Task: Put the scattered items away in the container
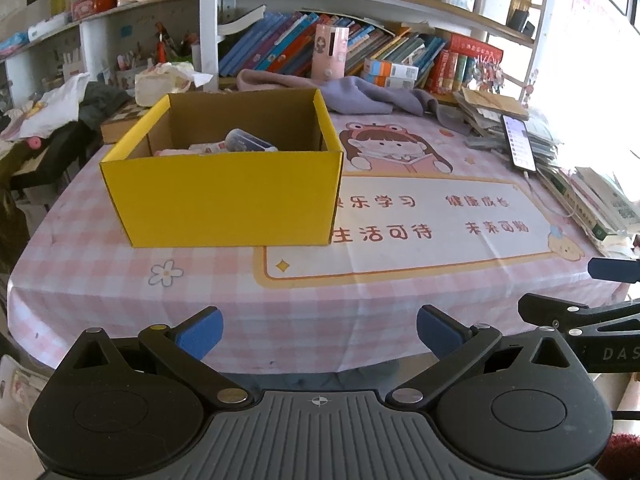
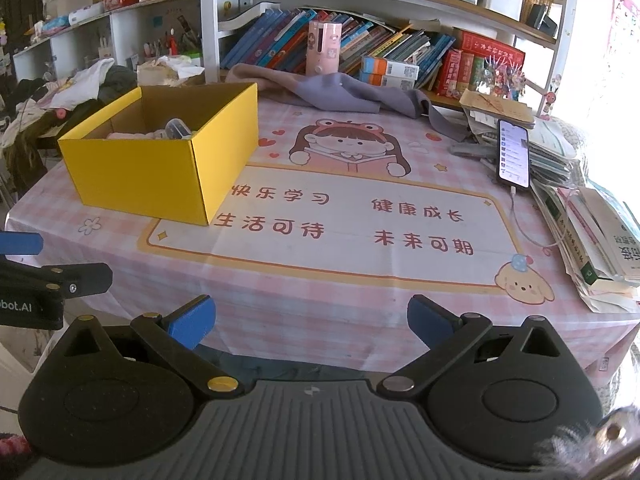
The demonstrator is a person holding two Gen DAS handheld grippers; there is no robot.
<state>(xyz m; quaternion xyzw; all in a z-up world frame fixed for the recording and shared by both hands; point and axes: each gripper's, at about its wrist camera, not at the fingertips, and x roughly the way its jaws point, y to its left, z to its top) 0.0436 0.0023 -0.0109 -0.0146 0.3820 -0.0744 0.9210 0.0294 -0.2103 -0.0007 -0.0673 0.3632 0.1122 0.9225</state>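
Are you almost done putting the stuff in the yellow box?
Looks nearly done. The yellow box already holds several things, including a clear container. Nothing is in hand: the left tongs and right tongs are both open and empty at the table's near edge. No loose small items show on the pink tablecloth; only the phone and book piles remain at the side.

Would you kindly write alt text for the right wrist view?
An open yellow box holding a few small items sits at the left of a pink checked tablecloth. The right gripper hovers open and empty at the near edge; a phone leans on stacked books.
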